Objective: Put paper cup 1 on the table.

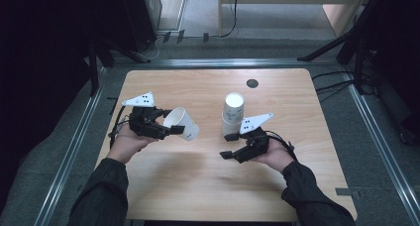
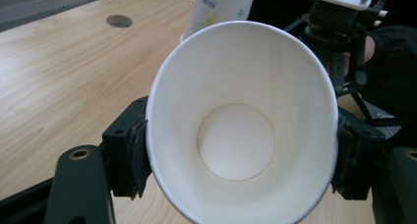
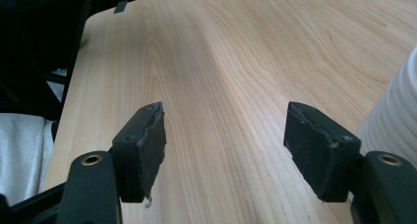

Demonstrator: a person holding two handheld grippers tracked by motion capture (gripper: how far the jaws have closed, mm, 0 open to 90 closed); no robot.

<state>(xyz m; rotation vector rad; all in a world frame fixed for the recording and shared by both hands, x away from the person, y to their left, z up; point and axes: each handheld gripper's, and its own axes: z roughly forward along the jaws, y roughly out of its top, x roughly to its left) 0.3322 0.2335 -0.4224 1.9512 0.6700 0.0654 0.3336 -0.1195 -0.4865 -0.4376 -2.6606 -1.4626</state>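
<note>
1. Two jaws of the left gripper [image 1: 171,125] are clamped on a white paper cup [image 1: 182,123], one pad pressed to each side of its wall just under the rim.
2. In the left gripper view this cup [image 2: 241,121] is tipped on its side with its mouth facing the camera; the squeeze has pulled the rim into an oval, and the round flat bottom inside is bare.
3. From the high view the held cup hangs above the left half of the wooden table [image 1: 198,186], its mouth turned toward the left gripper and its base pointing toward the table's middle.
4. Right of it, well apart, the right gripper [image 1: 228,147] is released: its jaws stand wide with bare wood between them, as the right gripper view [image 3: 223,150] shows.
5. A stack of paper cups [image 1: 233,114] stands upright just behind the right gripper, mouth up, with small printed marks on its outer wall; its ribbed white edge [image 3: 393,121] shows at the right border of the right gripper view.
6. That stack is the nearest thing in the held cup's way; open tabletop lies between them.
7. A small dark round disc [image 1: 252,83] sits in the table near the far edge, beyond the stack.
8. Dark sleeves [image 1: 104,196] come in from the bottom edge of the high view.
</note>
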